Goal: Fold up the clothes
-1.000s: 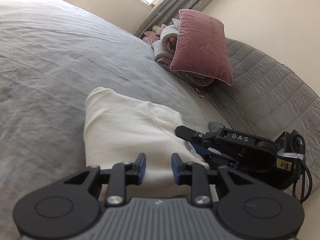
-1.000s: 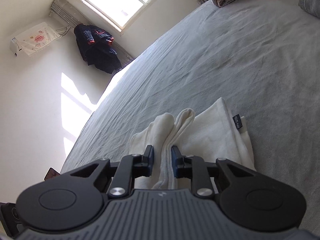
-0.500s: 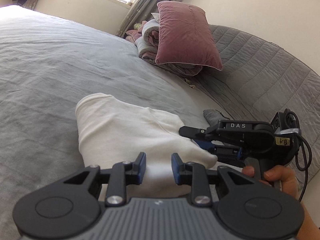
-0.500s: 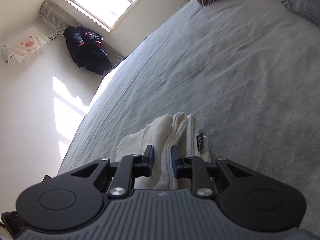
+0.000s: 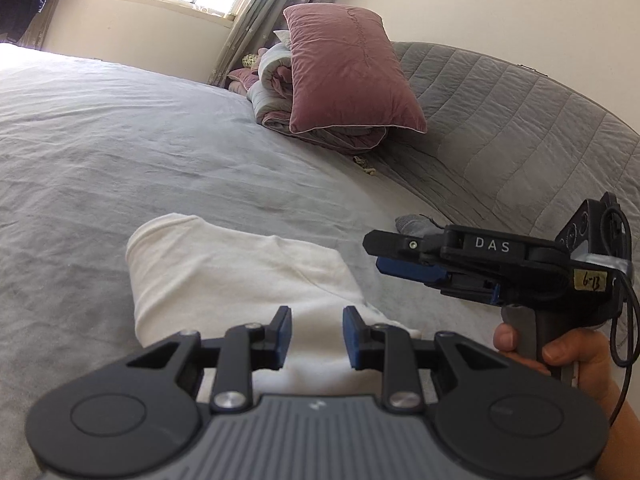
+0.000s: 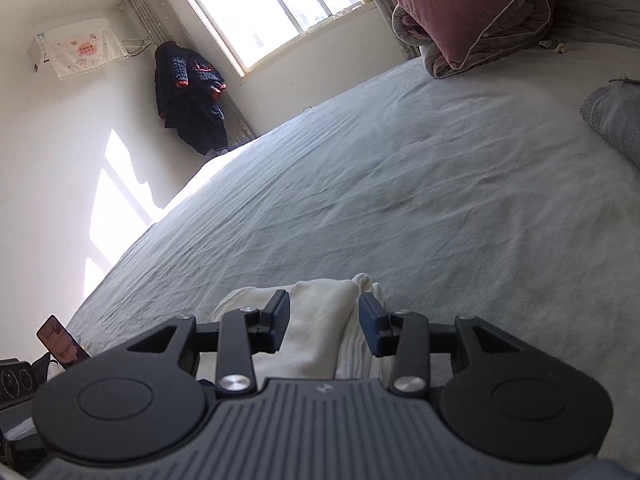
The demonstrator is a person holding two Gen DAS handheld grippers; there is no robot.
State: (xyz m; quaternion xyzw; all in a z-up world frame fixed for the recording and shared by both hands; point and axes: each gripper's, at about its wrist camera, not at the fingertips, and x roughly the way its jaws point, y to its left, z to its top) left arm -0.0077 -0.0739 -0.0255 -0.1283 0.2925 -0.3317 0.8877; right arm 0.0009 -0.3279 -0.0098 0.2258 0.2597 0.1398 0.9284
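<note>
A folded white garment [image 5: 240, 276] lies on the grey bed sheet [image 5: 120, 152]. My left gripper [image 5: 316, 336] is open, low over the garment's near edge, with white cloth showing between its fingers. My right gripper [image 5: 396, 256] shows in the left wrist view, held off the garment's right side above the sheet. In the right wrist view my right gripper [image 6: 324, 322] is open and empty, with the white garment [image 6: 316, 320] below and just ahead of its fingers.
A pink pillow [image 5: 348, 76] leans on folded quilts [image 5: 280, 92] against the grey quilted headboard [image 5: 500, 128]. A grey folded cloth [image 6: 612, 116] lies at the right. A phone [image 6: 60, 340] sits at the bed's near left edge. A dark coat [image 6: 188, 92] hangs by the window.
My right gripper has opened, let go of the white garment's folded edge and lifted away to the right. The left gripper has risen slightly and stays open.
</note>
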